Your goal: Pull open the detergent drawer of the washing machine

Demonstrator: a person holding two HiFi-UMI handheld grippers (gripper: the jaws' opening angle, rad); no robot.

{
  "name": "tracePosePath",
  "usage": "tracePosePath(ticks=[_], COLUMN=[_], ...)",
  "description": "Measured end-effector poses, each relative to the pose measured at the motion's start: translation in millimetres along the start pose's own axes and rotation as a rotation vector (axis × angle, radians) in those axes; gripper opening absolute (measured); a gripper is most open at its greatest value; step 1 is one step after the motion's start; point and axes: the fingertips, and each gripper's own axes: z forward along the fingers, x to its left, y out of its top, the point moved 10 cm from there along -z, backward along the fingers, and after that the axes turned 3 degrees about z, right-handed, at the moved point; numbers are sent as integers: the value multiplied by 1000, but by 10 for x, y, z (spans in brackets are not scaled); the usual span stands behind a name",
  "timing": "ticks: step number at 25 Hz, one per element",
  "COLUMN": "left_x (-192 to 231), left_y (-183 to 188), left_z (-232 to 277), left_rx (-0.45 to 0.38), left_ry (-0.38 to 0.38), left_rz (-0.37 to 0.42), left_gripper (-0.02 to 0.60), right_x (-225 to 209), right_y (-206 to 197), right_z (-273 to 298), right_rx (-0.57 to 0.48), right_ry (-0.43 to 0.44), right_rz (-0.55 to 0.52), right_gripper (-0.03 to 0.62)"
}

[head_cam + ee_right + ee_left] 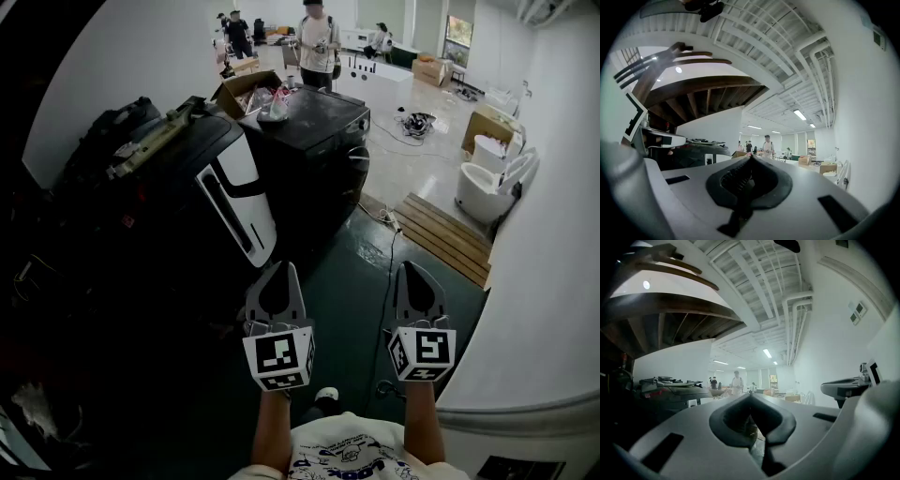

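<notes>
ahead on the floor (349, 267), the dark washing machine (319, 141) stands well apart; its drawer i cannot make out. left hand-held gripper (284, 272) and right hand-held gripper (411, 272) are both closed, empty: approach first, then open one.

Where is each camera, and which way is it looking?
Head view: on the person's head, looking steeply down at the floor and room; both forearms, the left hand-held gripper and right hand-held gripper show.
Left gripper view: rides the left hand-held gripper, looking level along its shut jaws.
Right gripper view: rides the right hand-held gripper, looking level along its shut jaws.
Shared: all three see the standing person far across the room.
</notes>
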Motion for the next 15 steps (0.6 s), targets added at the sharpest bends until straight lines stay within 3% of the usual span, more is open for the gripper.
tracePosePath(ticks=[15], left_x=[134], left_y=[-47], left_z=[136], left_rx=[9], left_ry=[-17], left_rz=[-7], left_gripper=[14], right_x=[85], right_y=[-26], right_z=[165], right_rx=[7], right_ry=[-5], right_rz=[-2], right_gripper=[14])
